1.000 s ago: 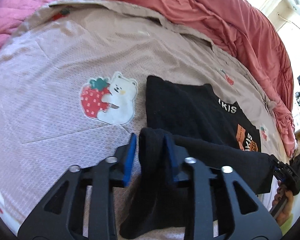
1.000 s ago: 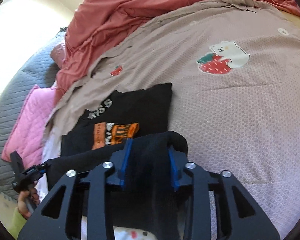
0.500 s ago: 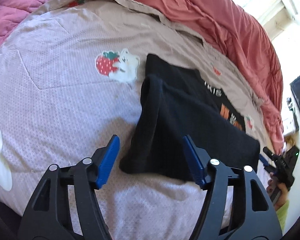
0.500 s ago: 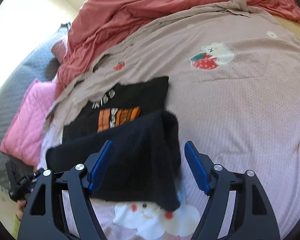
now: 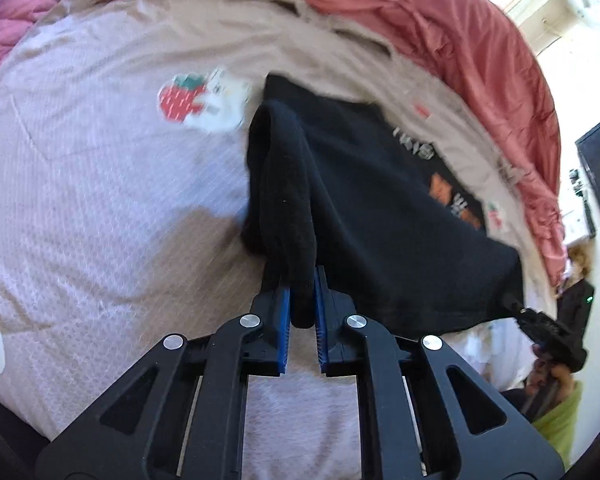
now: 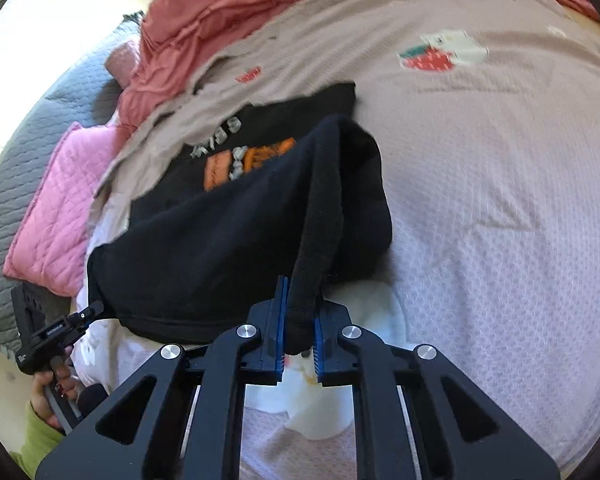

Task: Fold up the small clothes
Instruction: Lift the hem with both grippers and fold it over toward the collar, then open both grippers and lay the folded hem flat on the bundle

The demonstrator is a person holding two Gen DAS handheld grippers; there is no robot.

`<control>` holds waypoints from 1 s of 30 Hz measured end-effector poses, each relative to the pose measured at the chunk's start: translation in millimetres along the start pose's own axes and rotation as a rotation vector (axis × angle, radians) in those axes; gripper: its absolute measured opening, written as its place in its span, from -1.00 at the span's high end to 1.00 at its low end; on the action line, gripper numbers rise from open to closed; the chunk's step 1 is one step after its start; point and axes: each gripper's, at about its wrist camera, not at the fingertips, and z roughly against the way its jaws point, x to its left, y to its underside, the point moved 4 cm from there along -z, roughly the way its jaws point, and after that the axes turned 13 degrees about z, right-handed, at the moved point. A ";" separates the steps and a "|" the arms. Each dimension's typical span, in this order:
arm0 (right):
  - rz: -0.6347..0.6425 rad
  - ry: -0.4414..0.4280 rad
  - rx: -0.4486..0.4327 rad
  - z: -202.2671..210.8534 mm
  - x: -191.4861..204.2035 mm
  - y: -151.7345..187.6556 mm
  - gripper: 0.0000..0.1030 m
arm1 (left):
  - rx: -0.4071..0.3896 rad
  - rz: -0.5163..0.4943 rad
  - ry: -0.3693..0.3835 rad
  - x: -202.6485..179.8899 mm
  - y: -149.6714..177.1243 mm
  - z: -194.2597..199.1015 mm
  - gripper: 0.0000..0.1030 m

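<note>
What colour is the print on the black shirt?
Orange, with grey-white letters on the black shirt; the print shows best in the right wrist view.

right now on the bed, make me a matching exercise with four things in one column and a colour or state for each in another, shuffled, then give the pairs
Things:
1. black shirt
2. left gripper
3. crumpled blanket
4. quilted pillow

Colour or state:
A. pink, lying at the edge of the bed
B. shut on a bunched corner of cloth
C. partly folded over, orange print half covered
D. salmon red, heaped along the far side

Pairs: 1-C, 2-B, 3-D, 4-A
</note>
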 end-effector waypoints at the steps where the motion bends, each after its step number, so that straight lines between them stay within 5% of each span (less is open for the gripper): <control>1: -0.004 -0.026 -0.035 4.4 -0.4 -4.4 0.81 | -0.006 0.006 0.025 -3.4 -4.6 3.1 0.89; 8: -0.013 -0.064 -0.237 17.7 -17.5 -58.7 0.82 | -0.077 0.051 0.083 -20.6 -60.3 1.3 0.90; 17: -0.011 -0.032 -0.244 -29.5 -31.1 -104.9 0.76 | -0.132 0.126 0.045 -14.7 -126.2 -34.5 0.89; 20: -0.015 -0.022 -0.244 -41.9 -38.3 -108.1 0.43 | -0.137 0.143 0.003 -5.5 -133.2 -49.6 0.83; 21: -0.016 -0.008 -0.241 -42.4 -40.7 -106.6 0.18 | -0.139 0.152 0.007 -3.3 -132.5 -50.0 0.74; 24: -0.020 0.018 -0.270 -31.1 -47.4 -107.8 -0.11 | -0.169 0.159 0.061 -0.8 -122.4 -37.8 0.60; 30: -0.018 0.075 -0.331 -3.1 -52.1 -109.6 -0.26 | -0.231 0.031 0.019 -12.4 -81.9 -10.1 0.56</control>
